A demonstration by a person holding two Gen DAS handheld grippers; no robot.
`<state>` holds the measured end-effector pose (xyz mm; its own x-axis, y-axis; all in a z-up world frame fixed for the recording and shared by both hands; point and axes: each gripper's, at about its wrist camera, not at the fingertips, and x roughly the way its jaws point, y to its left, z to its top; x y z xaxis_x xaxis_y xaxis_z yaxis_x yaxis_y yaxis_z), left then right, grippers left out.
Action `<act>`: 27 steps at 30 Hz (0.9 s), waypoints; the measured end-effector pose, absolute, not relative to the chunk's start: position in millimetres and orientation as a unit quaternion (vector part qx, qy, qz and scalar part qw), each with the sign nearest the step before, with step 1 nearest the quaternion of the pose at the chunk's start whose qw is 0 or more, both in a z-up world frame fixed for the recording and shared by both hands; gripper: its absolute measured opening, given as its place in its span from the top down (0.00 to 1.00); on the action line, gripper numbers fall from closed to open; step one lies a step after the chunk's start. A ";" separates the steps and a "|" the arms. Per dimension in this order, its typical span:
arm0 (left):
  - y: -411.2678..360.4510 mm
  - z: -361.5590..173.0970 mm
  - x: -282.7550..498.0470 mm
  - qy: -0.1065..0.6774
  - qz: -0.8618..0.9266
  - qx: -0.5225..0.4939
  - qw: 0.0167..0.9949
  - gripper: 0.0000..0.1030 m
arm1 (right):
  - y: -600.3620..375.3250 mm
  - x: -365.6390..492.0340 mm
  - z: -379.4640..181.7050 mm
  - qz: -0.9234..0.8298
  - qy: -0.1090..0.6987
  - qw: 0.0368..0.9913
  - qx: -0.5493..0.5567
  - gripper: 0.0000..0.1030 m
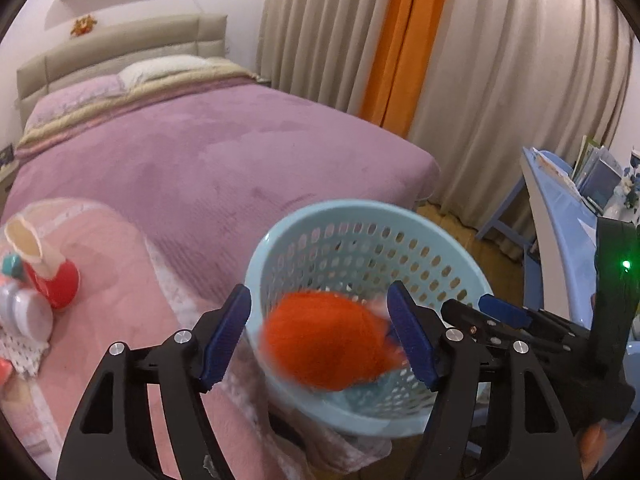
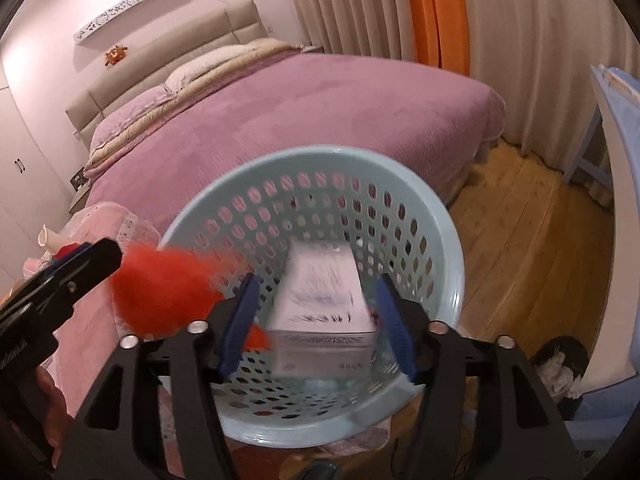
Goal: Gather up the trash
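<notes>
A light-blue perforated basket (image 1: 360,240) sits in front of both grippers, also in the right wrist view (image 2: 320,168). My left gripper (image 1: 324,340) is open; a blurred fuzzy orange ball (image 1: 324,348) lies between its fingers over the basket's near rim, apparently loose. The ball shows in the right wrist view (image 2: 160,288) at the basket's left rim. My right gripper (image 2: 316,328) is open; a blurred white box (image 2: 324,304) lies between its fingers inside the basket, not gripped. The right gripper also shows in the left wrist view (image 1: 504,312).
A bed with a purple cover (image 1: 208,148) fills the background. A pink cloth surface (image 1: 100,320) at left carries a red-and-cream cup (image 1: 44,268) and small containers (image 1: 24,312). A blue desk (image 1: 560,216) stands right. Wooden floor (image 2: 520,232) lies to the right.
</notes>
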<state>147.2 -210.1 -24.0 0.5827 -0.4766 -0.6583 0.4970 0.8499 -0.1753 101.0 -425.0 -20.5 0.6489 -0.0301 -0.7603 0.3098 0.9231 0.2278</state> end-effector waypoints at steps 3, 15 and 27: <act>-198.3 -21.6 142.7 0.361 -0.267 0.006 0.893 0.32 | -428.6 97.6 -23.4 -0.087 0.408 0.890 0.183 0.41; -133.0 13.2 109.5 0.324 -0.237 -0.033 0.915 0.32 | -379.1 86.4 4.6 -0.037 0.386 0.910 0.144 0.41; 5.6 68.5 61.6 0.249 -0.093 -0.067 0.962 0.32 | -268.6 88.5 25.4 0.079 0.356 0.928 0.075 0.41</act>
<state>61.6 5.6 68.5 0.8586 -0.2124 -0.4665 0.1460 0.9738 -0.1744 88.5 -268.6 25.4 0.7332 0.2008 -0.6497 -0.0941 0.9762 0.1956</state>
